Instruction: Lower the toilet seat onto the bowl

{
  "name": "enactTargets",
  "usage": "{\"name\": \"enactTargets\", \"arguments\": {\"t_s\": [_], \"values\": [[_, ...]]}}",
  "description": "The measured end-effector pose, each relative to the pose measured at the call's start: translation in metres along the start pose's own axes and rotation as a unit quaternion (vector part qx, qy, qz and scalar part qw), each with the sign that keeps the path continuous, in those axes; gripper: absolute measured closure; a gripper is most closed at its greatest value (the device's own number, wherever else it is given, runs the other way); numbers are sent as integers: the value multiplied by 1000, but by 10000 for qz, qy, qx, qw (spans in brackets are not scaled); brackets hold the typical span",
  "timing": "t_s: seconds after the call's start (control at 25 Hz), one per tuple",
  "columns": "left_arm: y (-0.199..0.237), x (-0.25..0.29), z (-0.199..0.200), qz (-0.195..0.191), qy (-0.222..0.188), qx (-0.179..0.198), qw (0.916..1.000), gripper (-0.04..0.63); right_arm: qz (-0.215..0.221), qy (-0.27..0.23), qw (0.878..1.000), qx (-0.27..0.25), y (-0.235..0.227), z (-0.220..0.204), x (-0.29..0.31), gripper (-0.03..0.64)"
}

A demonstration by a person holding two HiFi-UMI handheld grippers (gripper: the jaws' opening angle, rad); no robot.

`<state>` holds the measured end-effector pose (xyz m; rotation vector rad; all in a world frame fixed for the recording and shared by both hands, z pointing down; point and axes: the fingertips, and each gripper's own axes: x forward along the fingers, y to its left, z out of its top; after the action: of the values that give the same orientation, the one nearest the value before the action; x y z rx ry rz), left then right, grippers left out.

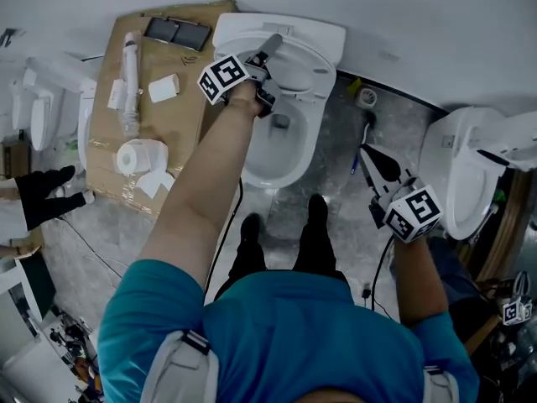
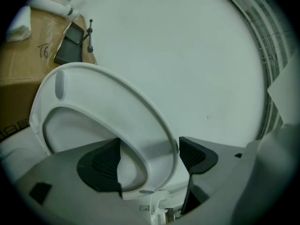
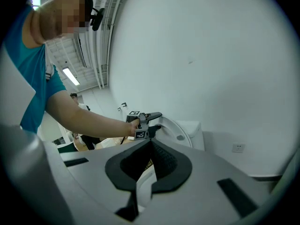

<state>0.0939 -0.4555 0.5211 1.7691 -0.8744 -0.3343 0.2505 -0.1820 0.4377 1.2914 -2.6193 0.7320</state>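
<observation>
Three toilets show in the head view: the middle one, whose bowl (image 1: 273, 154) lies open ahead of the person's two black shoes (image 1: 250, 227), a right toilet (image 1: 466, 183) and a left toilet (image 1: 38, 116). The seat (image 1: 315, 61) stands raised against the tank (image 1: 323, 30), off the bowl. There are two tools. The left tool (image 1: 273, 70) is up at the seat's rim with its jaws wide apart; the rim passes between them and the pads do not clamp it. The right tool (image 1: 369, 154) hangs low near the right toilet, well apart from the seat, with its jaws together on nothing. One box (image 1: 159, 141) just beside the bowl carries one paper roll (image 1: 134, 156), one white tube (image 1: 128, 82) and two dark panels (image 1: 178, 30). Only the left gripper view shows the seat's (image 2: 108, 86) underside with its one oval bumper (image 2: 59, 86), the left tool (image 2: 149, 149) astride the rim, and the box (image 2: 28, 74) behind. Only the right gripper view shows one wall socket (image 3: 238, 147), one ceiling light (image 3: 71, 76) and, past the closed right tool (image 3: 150, 146), the left tool (image 3: 158, 120) from the side at the tilted seat (image 3: 180, 132). The head view alone shows the inside of the bowl and the two other toilets.
</observation>
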Motion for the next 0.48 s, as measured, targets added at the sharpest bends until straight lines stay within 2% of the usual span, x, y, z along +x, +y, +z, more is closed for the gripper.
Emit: {"name": "enactTargets", "arguments": {"t_s": [0.12, 0.32, 0.48], "values": [[1, 0, 1, 41, -71, -192, 9998, 216, -15, -4, 10000, 31, -1, -5, 2, 618], [4, -2, 6, 242, -169, -268, 9992, 236, 38, 17, 10000, 2, 1, -7, 9, 618], [2, -2, 5, 228, -145, -399, 9988, 256, 60, 50, 10000, 26, 8, -11, 12, 618]]}}
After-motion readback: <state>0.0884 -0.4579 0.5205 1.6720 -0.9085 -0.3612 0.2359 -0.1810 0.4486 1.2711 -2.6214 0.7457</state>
